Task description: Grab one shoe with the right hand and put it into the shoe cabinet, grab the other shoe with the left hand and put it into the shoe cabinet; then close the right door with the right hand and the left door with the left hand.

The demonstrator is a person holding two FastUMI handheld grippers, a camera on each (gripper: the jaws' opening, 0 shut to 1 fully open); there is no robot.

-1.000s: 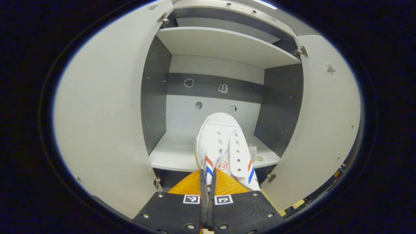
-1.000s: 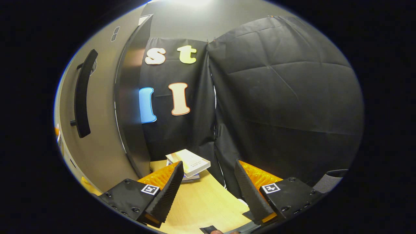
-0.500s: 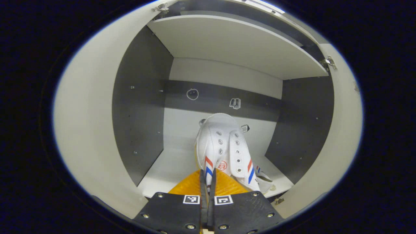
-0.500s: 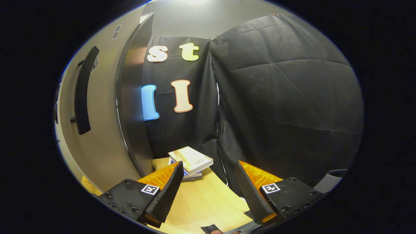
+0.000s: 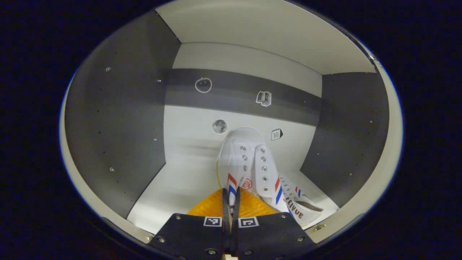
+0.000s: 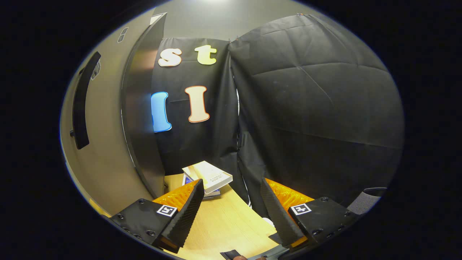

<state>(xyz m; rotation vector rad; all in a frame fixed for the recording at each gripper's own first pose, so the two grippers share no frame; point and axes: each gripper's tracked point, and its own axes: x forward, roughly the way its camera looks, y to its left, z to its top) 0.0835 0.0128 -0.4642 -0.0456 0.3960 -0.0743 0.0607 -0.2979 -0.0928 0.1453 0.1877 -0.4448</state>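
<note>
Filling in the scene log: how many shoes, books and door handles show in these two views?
Shoes: 2, the held shoe and the shoe on the shelf
Books: 2, the top book and the lower book
Door handles: 1, the door handle
Total: 5

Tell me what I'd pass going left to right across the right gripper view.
Door handle → cabinet door's dark edge → stack of books → black cloth wall.
</note>
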